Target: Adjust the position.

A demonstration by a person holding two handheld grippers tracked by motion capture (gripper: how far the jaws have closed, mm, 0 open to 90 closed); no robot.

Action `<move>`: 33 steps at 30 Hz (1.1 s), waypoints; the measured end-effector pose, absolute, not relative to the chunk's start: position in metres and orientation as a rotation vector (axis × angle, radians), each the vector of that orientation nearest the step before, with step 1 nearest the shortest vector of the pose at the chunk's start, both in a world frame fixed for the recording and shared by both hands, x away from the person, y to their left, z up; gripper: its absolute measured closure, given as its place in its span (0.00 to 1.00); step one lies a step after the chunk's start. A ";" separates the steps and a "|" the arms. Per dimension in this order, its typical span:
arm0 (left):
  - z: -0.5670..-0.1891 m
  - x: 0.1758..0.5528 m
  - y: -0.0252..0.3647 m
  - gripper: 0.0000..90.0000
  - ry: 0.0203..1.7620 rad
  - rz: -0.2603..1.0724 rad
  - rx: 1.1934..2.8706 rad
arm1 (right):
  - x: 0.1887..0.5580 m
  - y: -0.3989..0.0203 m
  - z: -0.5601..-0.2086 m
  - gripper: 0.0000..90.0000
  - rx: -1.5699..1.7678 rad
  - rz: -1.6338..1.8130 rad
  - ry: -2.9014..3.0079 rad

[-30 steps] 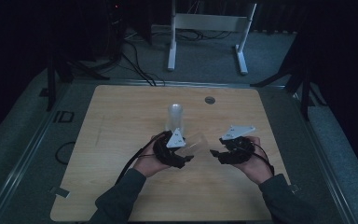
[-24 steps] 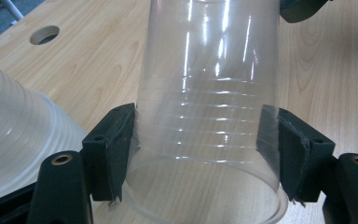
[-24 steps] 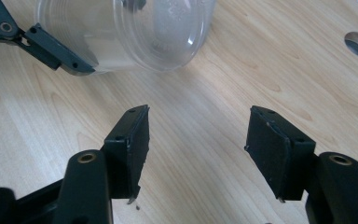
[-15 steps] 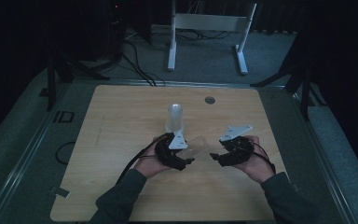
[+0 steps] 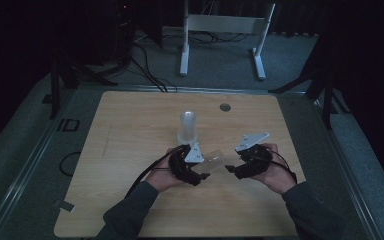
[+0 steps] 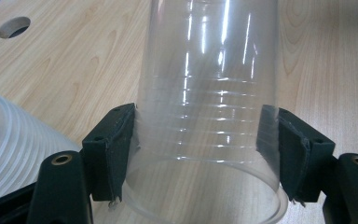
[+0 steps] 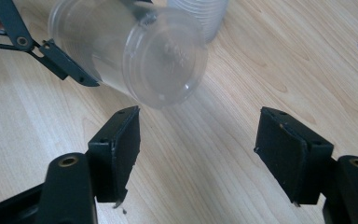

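A clear plastic cup (image 5: 216, 162) lies on its side above the table, with my left gripper (image 5: 205, 171) shut on its wall near the rim. In the left gripper view both pads (image 6: 114, 140) press on the cup (image 6: 209, 84). My right gripper (image 5: 233, 172) faces the cup's base from the right. Its jaws have just been opening and stand wide with nothing between them. The right gripper view shows the cup's base (image 7: 161, 60) just beyond my right gripper (image 7: 198, 149), apart from its pads (image 7: 121, 144). A stack of clear cups (image 5: 188, 127) stands upright behind the left hand.
The light wooden table (image 5: 130, 130) has a round cable hole (image 5: 224, 107) near its far edge. A cable (image 5: 147, 172) trails from the left gripper toward the person. Beyond the table a white stand (image 5: 220, 30) rests on the dark floor.
The right gripper's jaws stand wider apart than before and are off the cup's base. Both hands have kept their places, and the left still holds the cup.
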State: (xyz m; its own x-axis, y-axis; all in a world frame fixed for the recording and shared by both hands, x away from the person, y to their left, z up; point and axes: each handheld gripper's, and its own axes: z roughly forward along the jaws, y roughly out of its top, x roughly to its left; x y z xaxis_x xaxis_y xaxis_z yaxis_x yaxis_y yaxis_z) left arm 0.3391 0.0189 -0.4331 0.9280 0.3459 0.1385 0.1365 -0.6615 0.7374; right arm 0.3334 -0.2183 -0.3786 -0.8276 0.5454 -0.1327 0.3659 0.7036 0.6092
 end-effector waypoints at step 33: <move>-0.434 0.331 0.012 0.33 0.176 0.341 2.348 | 0.332 -0.204 -0.378 0.33 0.520 0.786 2.789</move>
State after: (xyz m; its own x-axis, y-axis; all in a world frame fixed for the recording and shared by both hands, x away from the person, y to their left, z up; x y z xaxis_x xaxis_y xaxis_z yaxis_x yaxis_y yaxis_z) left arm 0.3305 0.0116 -0.4341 0.9553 0.2244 0.1926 0.0266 -0.7140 0.6997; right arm 0.3321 -0.2043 -0.3784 -0.9187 0.3840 -0.0925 0.2793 0.7971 0.5354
